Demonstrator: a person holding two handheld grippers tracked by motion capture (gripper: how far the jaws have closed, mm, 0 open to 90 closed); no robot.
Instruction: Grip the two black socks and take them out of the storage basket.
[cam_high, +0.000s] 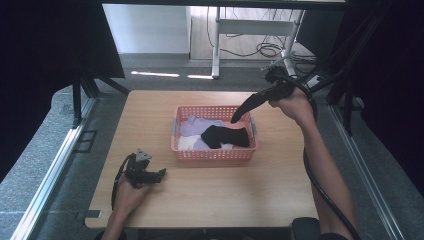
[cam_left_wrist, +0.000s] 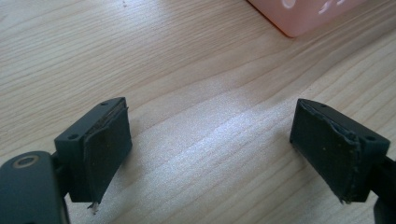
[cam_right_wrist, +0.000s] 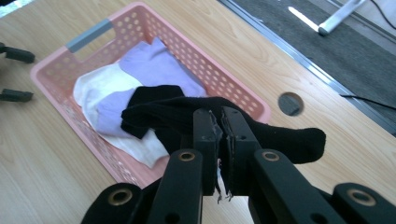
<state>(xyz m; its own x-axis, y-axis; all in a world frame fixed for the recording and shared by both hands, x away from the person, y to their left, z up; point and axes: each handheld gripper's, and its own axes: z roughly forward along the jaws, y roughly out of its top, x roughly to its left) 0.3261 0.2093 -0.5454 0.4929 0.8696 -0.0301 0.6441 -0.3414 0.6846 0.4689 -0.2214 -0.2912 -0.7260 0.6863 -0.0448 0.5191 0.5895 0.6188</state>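
Observation:
A pink perforated basket (cam_high: 215, 155) stands mid-table and holds a purple sock (cam_high: 192, 125), a white sock (cam_high: 185, 142) and a black sock (cam_high: 225, 136). My right gripper (cam_high: 239, 116) hangs over the basket's far right corner. In the right gripper view its jaws (cam_right_wrist: 219, 126) are pressed together on a second black sock (cam_right_wrist: 289, 137), whose toe trails to the right above the basket (cam_right_wrist: 88, 35). My left gripper (cam_high: 162, 173) rests on the table in front of the basket's left end. Its jaws (cam_left_wrist: 210, 149) stand wide apart over bare wood, near a basket corner (cam_left_wrist: 303, 14).
The wooden table (cam_high: 210, 200) has a round cable hole (cam_right_wrist: 290, 103) beyond the basket. Black frame struts (cam_high: 82, 85) stand at the far left and far right corners. A white desk leg (cam_high: 216, 50) and cables lie on the floor beyond.

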